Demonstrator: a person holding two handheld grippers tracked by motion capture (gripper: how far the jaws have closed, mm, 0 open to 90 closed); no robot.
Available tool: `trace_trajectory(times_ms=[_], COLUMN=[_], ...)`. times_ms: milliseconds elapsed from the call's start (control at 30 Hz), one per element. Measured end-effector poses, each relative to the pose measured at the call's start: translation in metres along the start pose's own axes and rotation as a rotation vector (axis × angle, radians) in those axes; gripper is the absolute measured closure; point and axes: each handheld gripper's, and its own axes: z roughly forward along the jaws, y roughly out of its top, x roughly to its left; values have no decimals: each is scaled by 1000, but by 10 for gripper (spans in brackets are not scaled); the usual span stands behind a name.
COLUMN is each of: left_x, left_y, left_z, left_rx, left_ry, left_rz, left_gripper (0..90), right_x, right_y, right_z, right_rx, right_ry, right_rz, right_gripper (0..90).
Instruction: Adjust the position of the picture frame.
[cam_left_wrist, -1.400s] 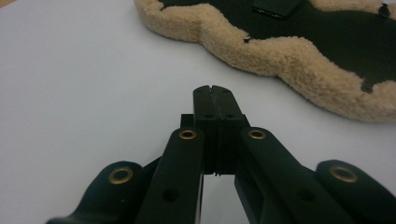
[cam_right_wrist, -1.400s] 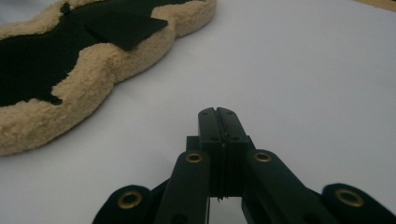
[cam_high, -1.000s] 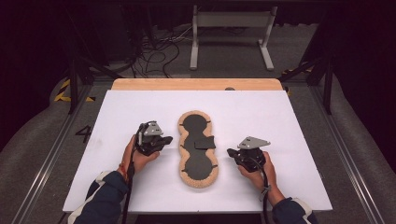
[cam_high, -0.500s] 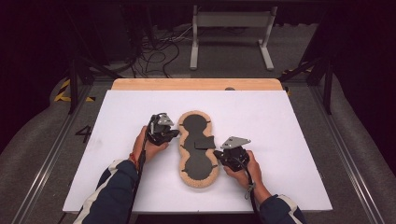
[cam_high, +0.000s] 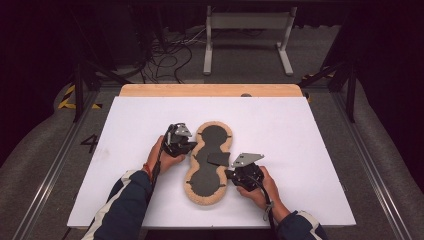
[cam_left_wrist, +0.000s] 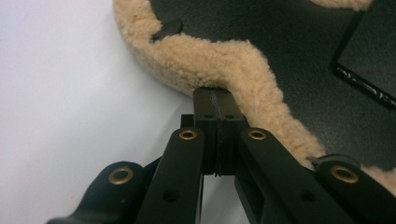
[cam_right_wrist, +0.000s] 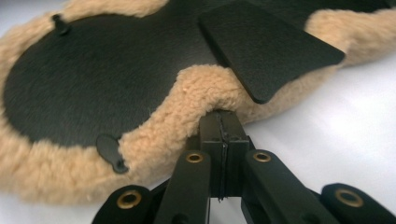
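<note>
both tongs (cam_high: 191, 145) at sheepskin pad (cam_high: 199, 187) waist

Place: I'd call it a lab (dark, bare).
Evidence: white table (cam_high: 300, 130), metal floor rails (cam_high: 47, 175), cables (cam_high: 170, 55) beyond its far edge.

I see a white desk (cam_high: 320, 130) with a bare wooden strip (cam_high: 210, 90) along its far edge. Beyond that edge, a grey metal stand (cam_high: 247, 35) and loose black cables (cam_high: 165, 55) lie on the floor. Yellow-black tape (cam_high: 70, 97) marks the floor off the far-left corner.
</note>
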Motion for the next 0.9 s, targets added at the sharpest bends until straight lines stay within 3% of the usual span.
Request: trace_trajectory(times_ms=[167,233,333,533,633,700,800,900], left_x=[-5,-11,-18,-24,-21,-23,-30,-44], left_y=[4,13,21,26,24,18,3,-15], left_z=[4,8,14,13,-2,-21,-47,-72], left_rx=[4,33,50,74,38,-15,-67,-110], left_ry=[-23,-33,-42,-31,-35,-20,-20,-13], left_rz=[9,53,83,113,96,81,80,83], left_gripper=[900,900,900,900,899,900,900,900], right_x=[9,16,28,40,38,35,31,21], right_y=[-3,-5,-5,-6,-7,-9,-11,-13], right_z=[-4,-6,-6,-6,-10,-18,-31,-44], right_rx=[8,18,24,24,14,-1,-20,-47], right_ry=[34,71,100,102,102,102,85,75], right_rz=[-18,-34,-71,-95,-94,-94,-103,-80], right_gripper=[900,900,900,900,900,900,900,900])
